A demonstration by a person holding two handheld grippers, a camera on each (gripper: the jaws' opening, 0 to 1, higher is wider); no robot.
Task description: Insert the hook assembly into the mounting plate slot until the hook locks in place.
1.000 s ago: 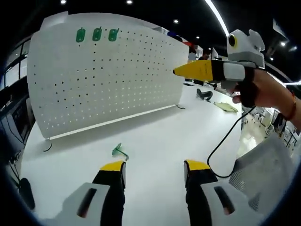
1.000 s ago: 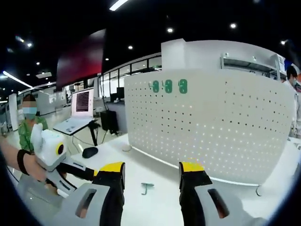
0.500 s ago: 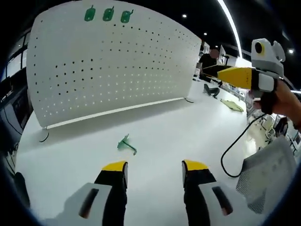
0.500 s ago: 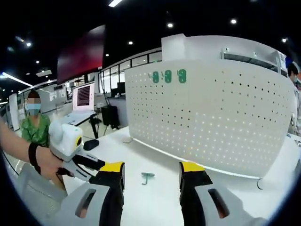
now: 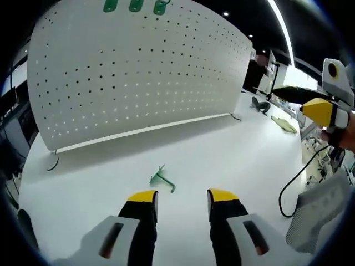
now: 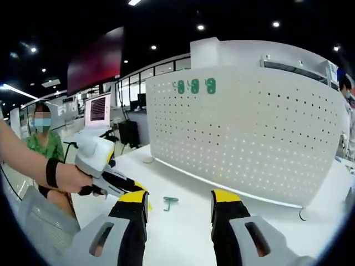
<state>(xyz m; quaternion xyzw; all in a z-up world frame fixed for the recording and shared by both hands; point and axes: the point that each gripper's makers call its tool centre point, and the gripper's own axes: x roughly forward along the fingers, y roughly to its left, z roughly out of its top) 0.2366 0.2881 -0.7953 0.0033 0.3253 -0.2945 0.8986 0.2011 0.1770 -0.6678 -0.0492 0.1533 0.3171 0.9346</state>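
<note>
A small green hook (image 5: 162,180) lies loose on the white table, just ahead of my left gripper (image 5: 183,197), whose yellow-tipped jaws stand open with nothing between them. The white perforated mounting plate (image 5: 138,72) stands upright behind it, with three green hooks (image 5: 136,6) fixed along its top. In the right gripper view the loose hook (image 6: 169,202) lies between the plate (image 6: 249,133) and my open right gripper (image 6: 178,197). The left gripper (image 6: 105,169), held by a hand, reaches in close to the hook. The right gripper (image 5: 324,108) hovers at the right, away from the hook.
A black cable (image 5: 288,188) trails over the table's right edge beside a grey mesh panel (image 5: 316,221). Small items (image 5: 258,104) lie at the far right of the table. A person in green (image 6: 47,147) sits beyond the left edge, near a screen (image 6: 99,118).
My left gripper has moved forward and down toward the loose hook, which now lies just off its jaw tips; its jaws have narrowed slightly. The right gripper has held nearly still.
</note>
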